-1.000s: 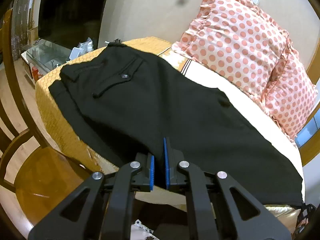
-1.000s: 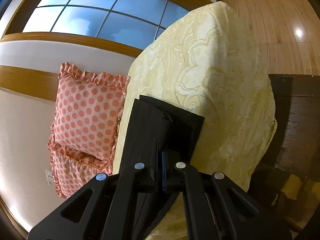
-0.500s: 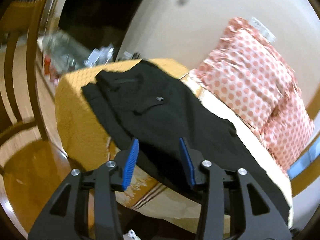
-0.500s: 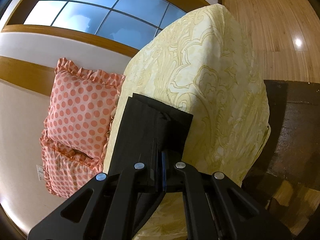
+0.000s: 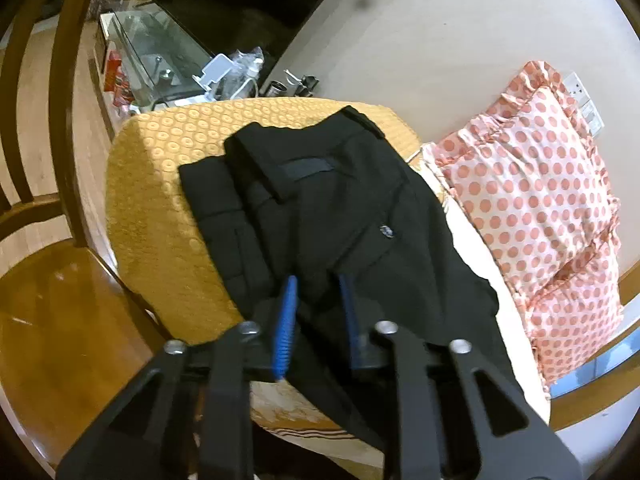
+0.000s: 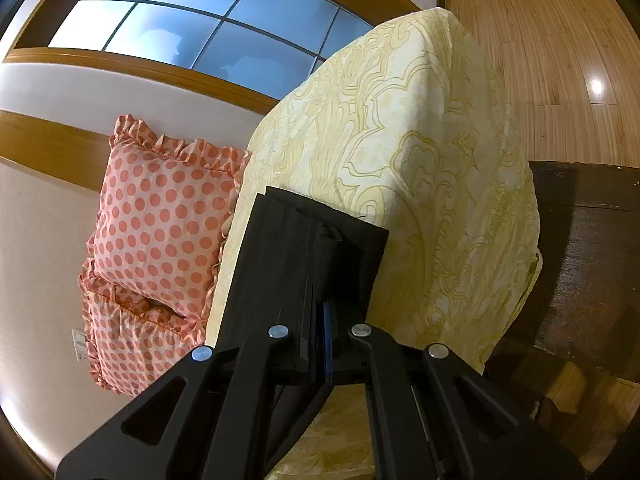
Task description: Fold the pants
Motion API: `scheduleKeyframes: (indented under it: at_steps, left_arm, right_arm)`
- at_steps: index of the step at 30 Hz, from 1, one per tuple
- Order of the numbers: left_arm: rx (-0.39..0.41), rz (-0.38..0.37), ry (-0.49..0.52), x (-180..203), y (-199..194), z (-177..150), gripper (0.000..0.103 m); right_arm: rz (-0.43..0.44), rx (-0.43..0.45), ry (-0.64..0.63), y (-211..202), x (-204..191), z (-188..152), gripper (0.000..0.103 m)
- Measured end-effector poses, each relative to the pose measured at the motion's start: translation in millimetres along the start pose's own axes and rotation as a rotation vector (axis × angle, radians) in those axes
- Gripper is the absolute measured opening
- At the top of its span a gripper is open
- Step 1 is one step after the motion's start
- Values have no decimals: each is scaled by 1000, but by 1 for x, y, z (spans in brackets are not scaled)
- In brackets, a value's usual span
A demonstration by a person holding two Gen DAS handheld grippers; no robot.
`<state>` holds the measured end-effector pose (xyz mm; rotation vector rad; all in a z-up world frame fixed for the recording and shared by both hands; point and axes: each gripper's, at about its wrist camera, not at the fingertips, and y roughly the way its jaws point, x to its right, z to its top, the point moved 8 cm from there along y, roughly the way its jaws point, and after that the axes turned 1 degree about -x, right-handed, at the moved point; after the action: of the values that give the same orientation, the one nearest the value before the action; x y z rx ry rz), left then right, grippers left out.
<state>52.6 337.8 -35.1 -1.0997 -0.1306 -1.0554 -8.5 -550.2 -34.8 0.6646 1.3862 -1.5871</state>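
Black pants (image 5: pixel 340 216) spread along a bench seat, waist end on the orange dotted cushion (image 5: pixel 160 208), leg end on the pale yellow patterned cover (image 6: pixel 420 168). Against the wall beyond the pants, polka-dot ruffled pillows (image 5: pixel 536 200). Left of the orange cushion, a wooden chair (image 5: pixel 52 272). Left gripper (image 5: pixel 318 308) angled down over the pants' near edge at the seat area, blue-padded jaws spread, black cloth showing between them. Right gripper (image 6: pixel 322 320) level along the pant legs, jaws pressed together, pinching the stacked layers near the hem.
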Motion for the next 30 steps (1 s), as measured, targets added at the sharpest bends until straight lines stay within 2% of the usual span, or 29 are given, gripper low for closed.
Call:
scheduleKeyframes:
  at_steps: [2,5,7,12,13,16,19,21,23,28,29,30]
  left_arm:
    - [0,-8,-23,-7,-1,-1,8]
    - [-21,-32,-71,-13,-5,-4,7]
    - [-34,-44,-87,-14,-7,-7,11]
    - [-69,-104,-98,-4,-11,-18,37]
    - [-76,-116,-100,0,-11,-21,39]
    - [-120,-182,-121,13,-7,-30,42]
    - [-122,-195,-136,16,-4,-29,41]
    - [-118,-198,-154,15,-2,-25,39]
    - [-102,-184,-166,11,0,-17,30]
    - [-71,-169,-217,-8,1,-4,25]
    - [-62,-155,-219,-10,0,-2,20]
    - [-52,-137,-215,-12,-1,-1,10]
  right_arm:
    - [1,-1,1,1,-1,0,2]
    - [2,-1,1,1,-1,0,2]
    - [4,-1,2,1,-2,0,2]
    - [6,-1,3,1,-2,0,2]
    - [6,-1,2,1,-2,0,2]
    - [6,-2,2,1,-2,0,2]
    - [7,-1,3,1,-2,0,2]
    - [8,-1,3,2,-3,0,2]
    - [9,0,2,1,-3,0,2]
    - [9,-2,2,1,-3,0,2]
    - [7,-1,0,2,-3,0,2]
    - [6,-1,-2,1,-4,1,2]
